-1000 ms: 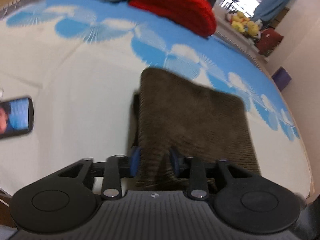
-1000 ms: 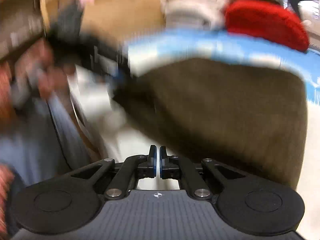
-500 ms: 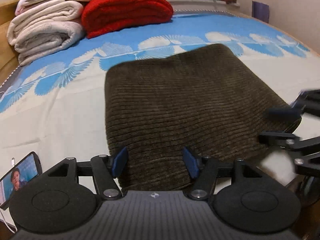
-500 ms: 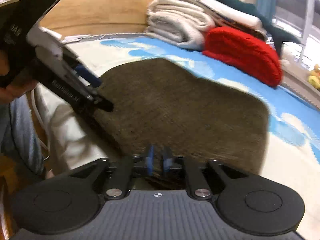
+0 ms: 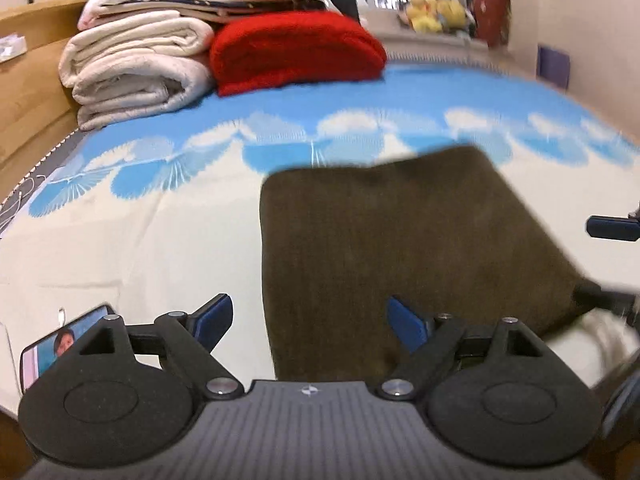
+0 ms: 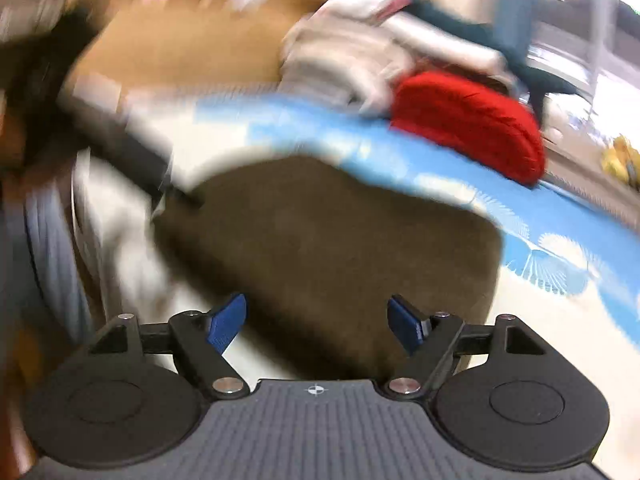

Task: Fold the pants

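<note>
The brown corduroy pants (image 5: pixel 400 248) lie folded into a flat rectangle on the bed (image 5: pixel 140 248). They also show in the right wrist view (image 6: pixel 340 248), blurred. My left gripper (image 5: pixel 308 320) is open and empty, its jaws wide over the pants' near left edge. My right gripper (image 6: pixel 318 322) is open and empty above the pants' near edge. The right gripper's blue-tipped fingers (image 5: pixel 608 229) show at the right edge of the left wrist view. The left gripper appears as a dark blur in the right wrist view (image 6: pixel 132 152).
Folded white blankets (image 5: pixel 136 76) and a red blanket (image 5: pixel 296 52) are stacked at the head of the bed. A phone (image 5: pixel 52 348) with a lit screen lies near the bed's front left edge. A wooden headboard (image 5: pixel 24 96) stands at left.
Both grippers let go of the pants and opened wide. The left gripper drew back and turned; the right gripper is moving fast, blurring its view.
</note>
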`<act>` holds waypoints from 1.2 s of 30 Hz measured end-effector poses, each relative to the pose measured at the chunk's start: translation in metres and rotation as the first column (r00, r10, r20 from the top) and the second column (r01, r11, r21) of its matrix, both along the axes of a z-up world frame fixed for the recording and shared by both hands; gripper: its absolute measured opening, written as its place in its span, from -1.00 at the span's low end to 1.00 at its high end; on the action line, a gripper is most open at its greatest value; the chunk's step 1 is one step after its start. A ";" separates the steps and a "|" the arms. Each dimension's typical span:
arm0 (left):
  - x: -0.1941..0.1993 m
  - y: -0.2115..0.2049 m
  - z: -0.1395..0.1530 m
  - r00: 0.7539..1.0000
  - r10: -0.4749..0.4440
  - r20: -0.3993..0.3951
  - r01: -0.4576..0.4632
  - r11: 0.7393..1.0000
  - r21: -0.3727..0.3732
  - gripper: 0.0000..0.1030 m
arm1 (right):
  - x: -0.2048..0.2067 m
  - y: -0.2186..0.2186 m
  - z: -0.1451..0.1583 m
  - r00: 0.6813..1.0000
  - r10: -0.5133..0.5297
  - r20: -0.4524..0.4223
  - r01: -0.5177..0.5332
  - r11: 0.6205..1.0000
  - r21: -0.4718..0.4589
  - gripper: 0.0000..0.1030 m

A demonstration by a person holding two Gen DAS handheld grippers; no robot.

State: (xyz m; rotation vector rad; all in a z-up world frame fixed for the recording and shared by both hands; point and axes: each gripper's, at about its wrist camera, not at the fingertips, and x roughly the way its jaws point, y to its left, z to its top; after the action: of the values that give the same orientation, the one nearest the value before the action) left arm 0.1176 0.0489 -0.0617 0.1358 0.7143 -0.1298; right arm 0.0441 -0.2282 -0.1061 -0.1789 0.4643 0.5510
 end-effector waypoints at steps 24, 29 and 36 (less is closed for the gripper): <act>0.157 0.011 -0.052 0.944 0.083 -0.319 -0.174 0.947 -0.270 0.43 | 0.156 -0.091 -0.060 0.811 -0.124 -0.572 0.336 0.899 0.281 -0.28; 0.177 -0.033 -0.050 0.948 0.032 -0.318 -0.117 0.960 -0.254 0.43 | 0.165 -0.122 -0.048 0.798 -0.169 -0.578 0.392 0.875 0.285 -0.31; 0.207 -0.110 -0.054 0.953 -0.054 -0.297 -0.023 0.968 -0.250 0.43 | 0.175 -0.186 -0.052 0.777 -0.288 -0.559 0.492 0.832 0.256 -0.30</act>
State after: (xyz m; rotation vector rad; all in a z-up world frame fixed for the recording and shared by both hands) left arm 0.3247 -0.0614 -0.1158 -0.1249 0.9960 -0.2587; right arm 0.2190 -0.4145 -0.1582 0.4620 0.8658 0.2472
